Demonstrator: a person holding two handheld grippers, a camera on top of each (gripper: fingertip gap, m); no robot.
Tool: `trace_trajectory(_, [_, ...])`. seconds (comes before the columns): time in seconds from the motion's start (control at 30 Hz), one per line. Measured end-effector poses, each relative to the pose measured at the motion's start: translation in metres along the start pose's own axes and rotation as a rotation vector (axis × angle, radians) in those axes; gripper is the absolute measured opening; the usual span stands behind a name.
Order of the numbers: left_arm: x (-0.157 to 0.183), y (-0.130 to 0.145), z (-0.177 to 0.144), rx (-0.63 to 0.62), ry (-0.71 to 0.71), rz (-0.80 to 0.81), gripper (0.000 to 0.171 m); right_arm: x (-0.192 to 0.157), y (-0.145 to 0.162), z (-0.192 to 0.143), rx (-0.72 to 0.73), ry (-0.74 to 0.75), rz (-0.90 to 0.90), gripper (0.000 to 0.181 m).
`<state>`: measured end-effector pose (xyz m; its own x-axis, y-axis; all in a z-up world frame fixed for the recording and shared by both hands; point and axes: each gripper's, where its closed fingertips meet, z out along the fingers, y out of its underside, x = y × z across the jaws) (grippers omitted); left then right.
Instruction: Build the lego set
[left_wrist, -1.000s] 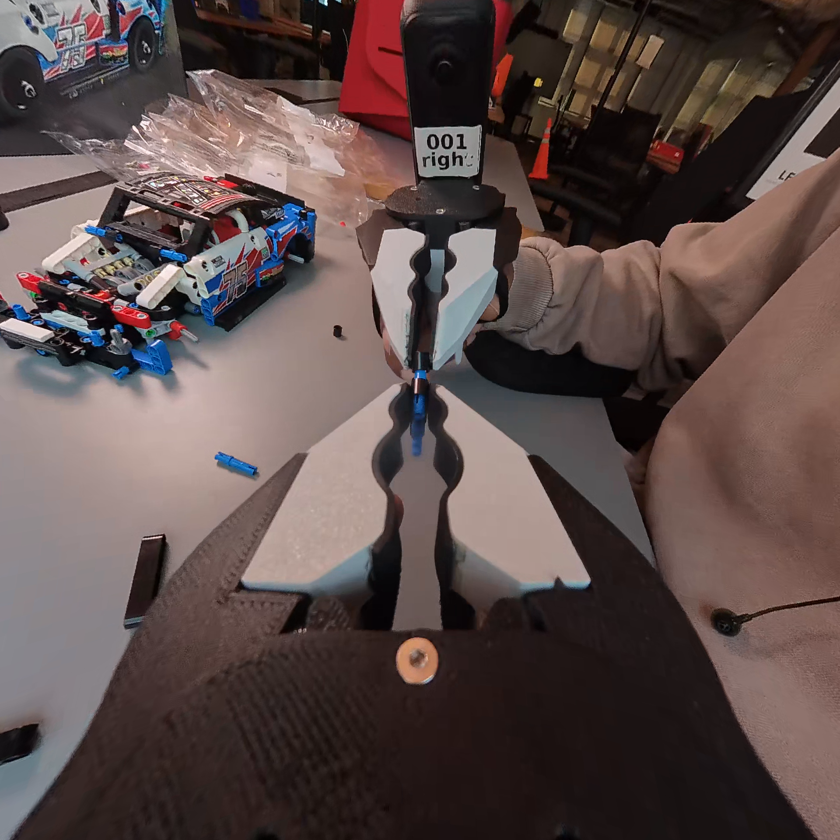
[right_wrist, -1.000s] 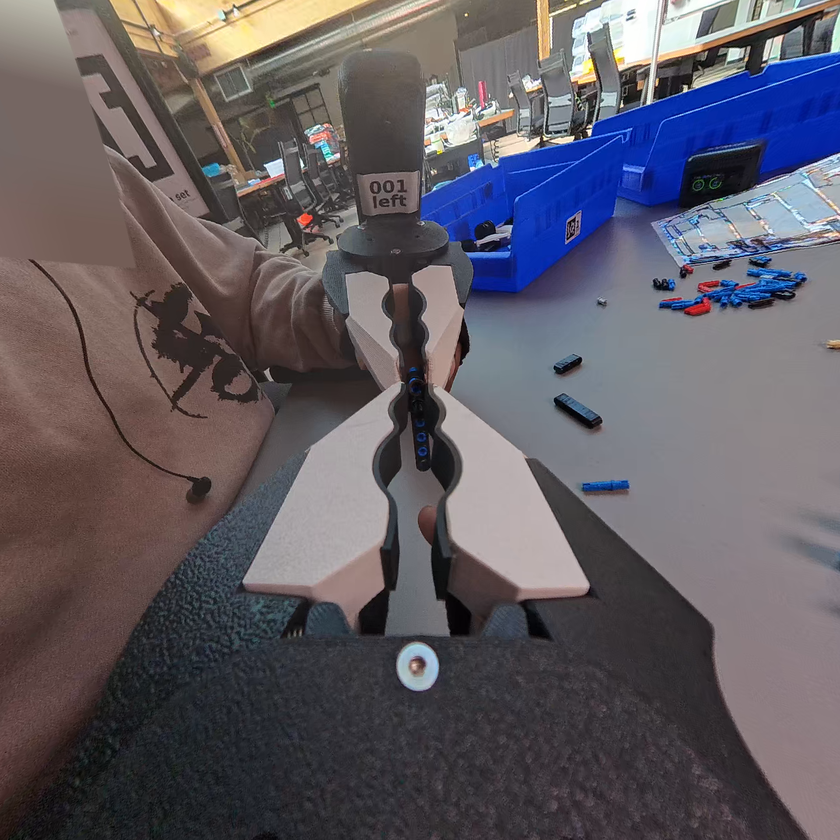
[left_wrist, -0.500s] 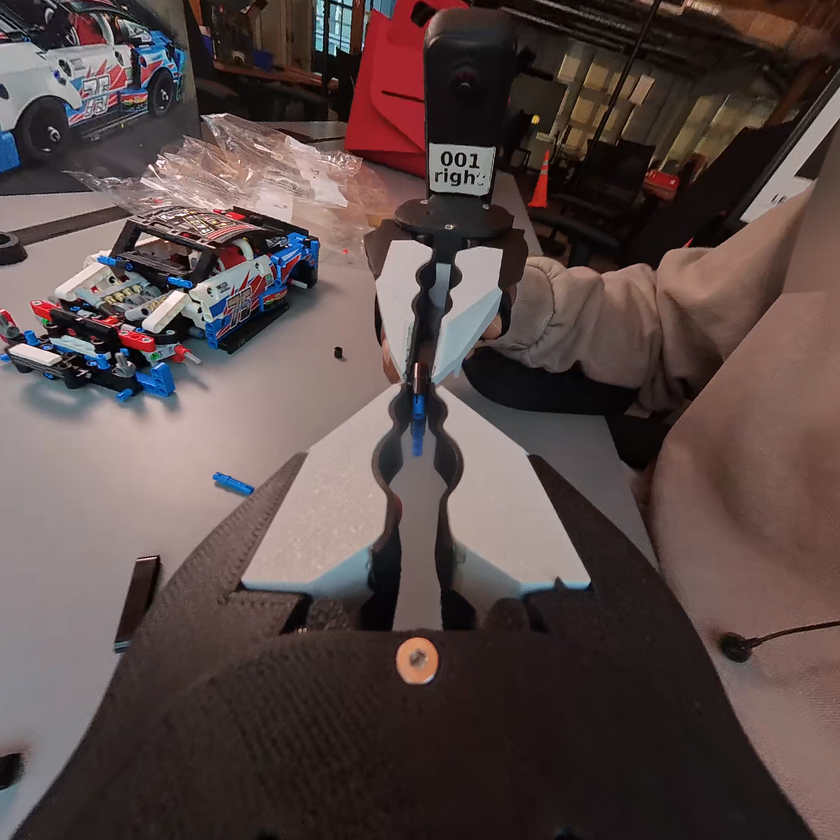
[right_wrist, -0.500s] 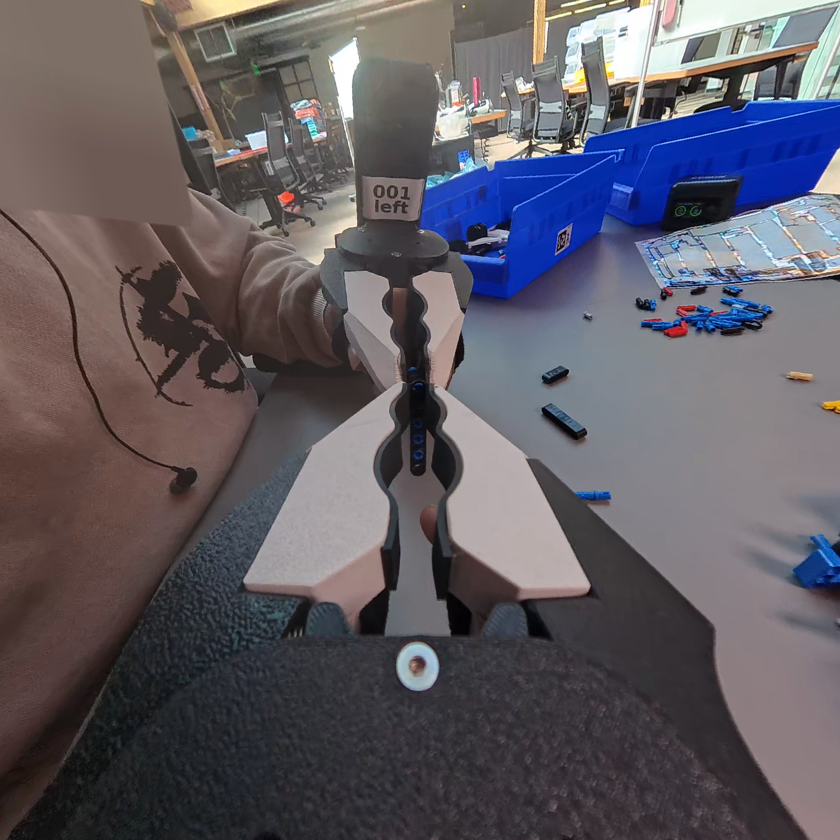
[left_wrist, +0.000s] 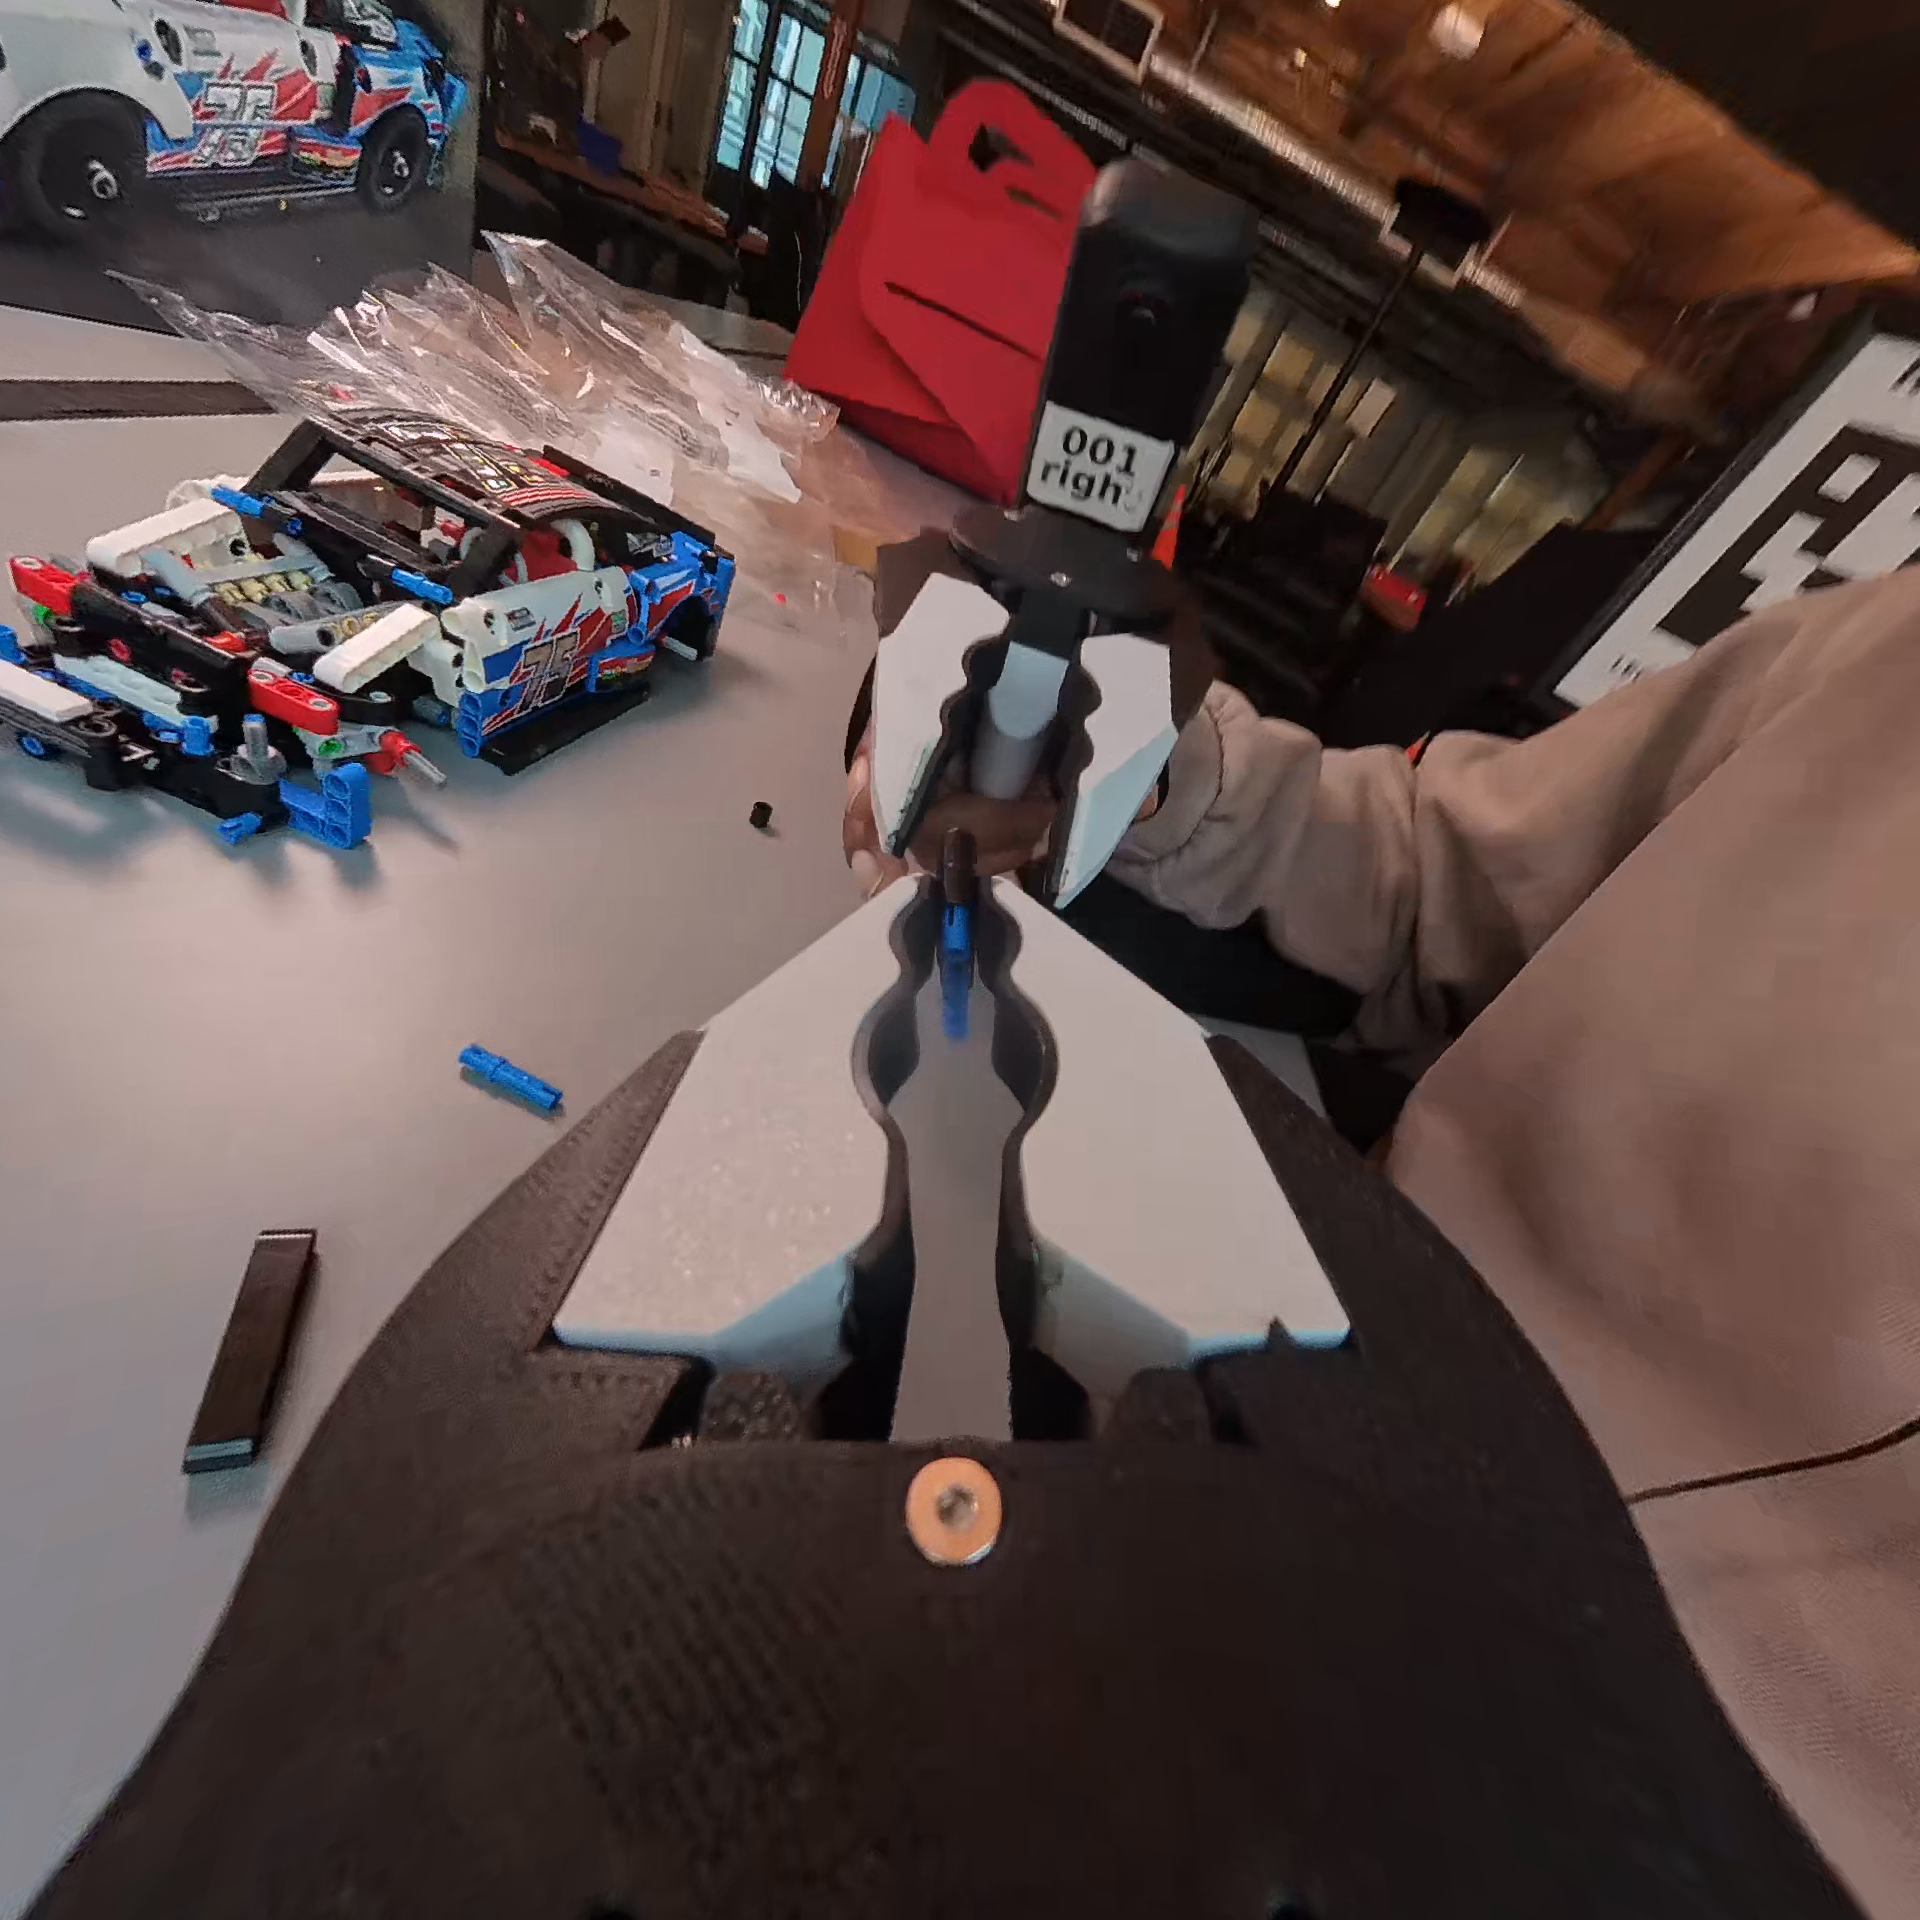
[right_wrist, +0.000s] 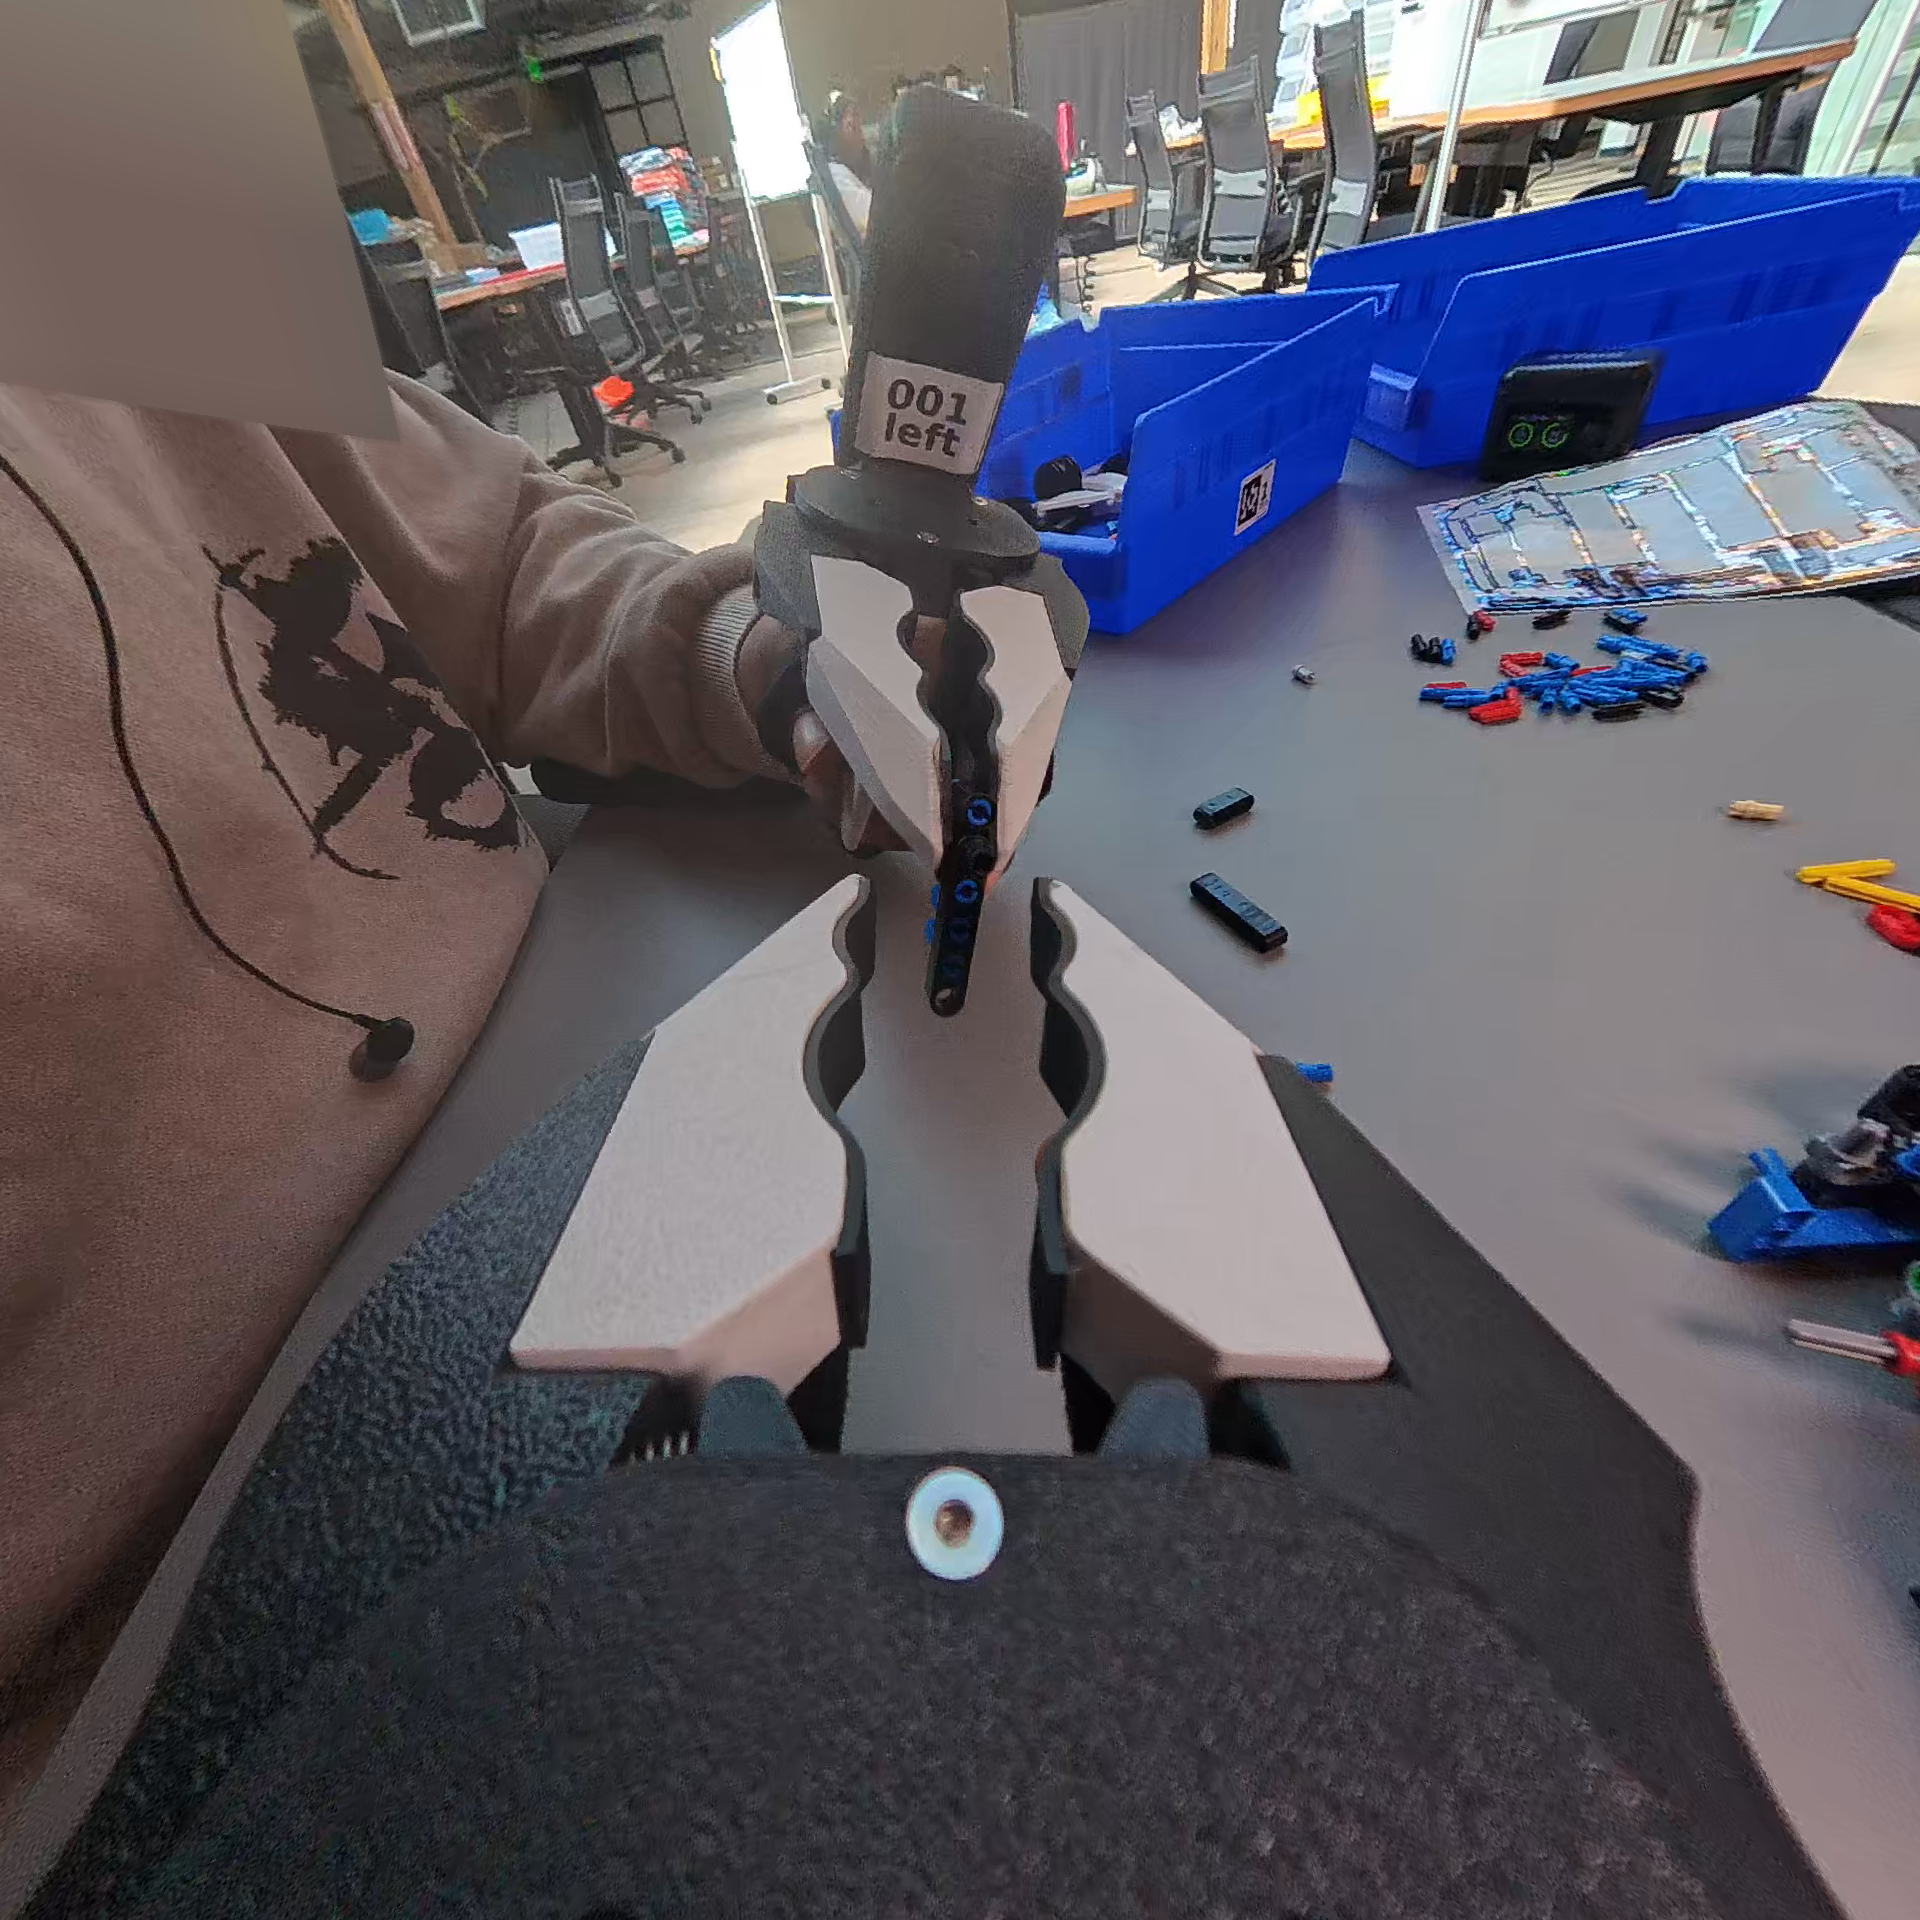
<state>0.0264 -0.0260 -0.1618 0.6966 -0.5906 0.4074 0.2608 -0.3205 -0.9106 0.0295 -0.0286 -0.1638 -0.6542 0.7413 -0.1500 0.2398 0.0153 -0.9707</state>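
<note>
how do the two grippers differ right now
The left gripper is shut on the black beam with blue pins, while the right gripper stands open, its fingers apart on either side of that beam and not touching it. So the left gripper alone carries the piece; the right gripper holds nothing. Both have pale wavy-edged fingers on black bodies and point at each other, tips nearly meeting above the table.

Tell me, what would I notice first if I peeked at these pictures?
Probably the two grippers meeting nose to nose: the left gripper pinches a black beam with blue pins, while the right gripper is open. Then the half-built race car on the grey table.
</note>
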Motion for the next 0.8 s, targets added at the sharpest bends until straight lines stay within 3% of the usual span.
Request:
trace_trajectory(0.13, [-0.008, -0.017, -0.006, 0.147, 0.035, -0.193, 0.005, 0.014, -0.009, 0.005, -0.008, 0.193, -0.175, 0.030])
trace_trajectory(0.27, [-0.016, -0.027, -0.009, 0.250, 0.022, -0.280, 0.005, 0.024, -0.011, 0.017, -0.082, 0.389, -0.344, 0.025])
trace_trajectory(0.4, [-0.015, -0.030, -0.011, 0.269, 0.043, -0.301, 0.006, 0.023, -0.015, 0.016, -0.075, 0.414, -0.378, 0.015])
trace_trajectory(0.53, [0.001, -0.013, -0.006, 0.089, 0.141, -0.269, 0.012, 0.010, -0.006, 0.009, -0.150, 0.231, -0.305, 0.010])
trace_trajectory(0.67, [0.007, 0.011, -0.002, -0.104, 0.138, -0.173, 0.022, -0.004, 0.020, 0.002, -0.314, 0.051, -0.223, 0.009])
trace_trajectory(0.73, [0.006, 0.031, 0.002, -0.234, 0.103, -0.117, 0.021, -0.010, 0.029, 0.003, -0.365, -0.002, -0.207, 0.009])
trace_trajectory(0.8, [0.010, 0.038, 0.006, -0.270, 0.097, -0.078, 0.011, -0.016, 0.034, 0.007, -0.401, -0.034, -0.208, 0.009])
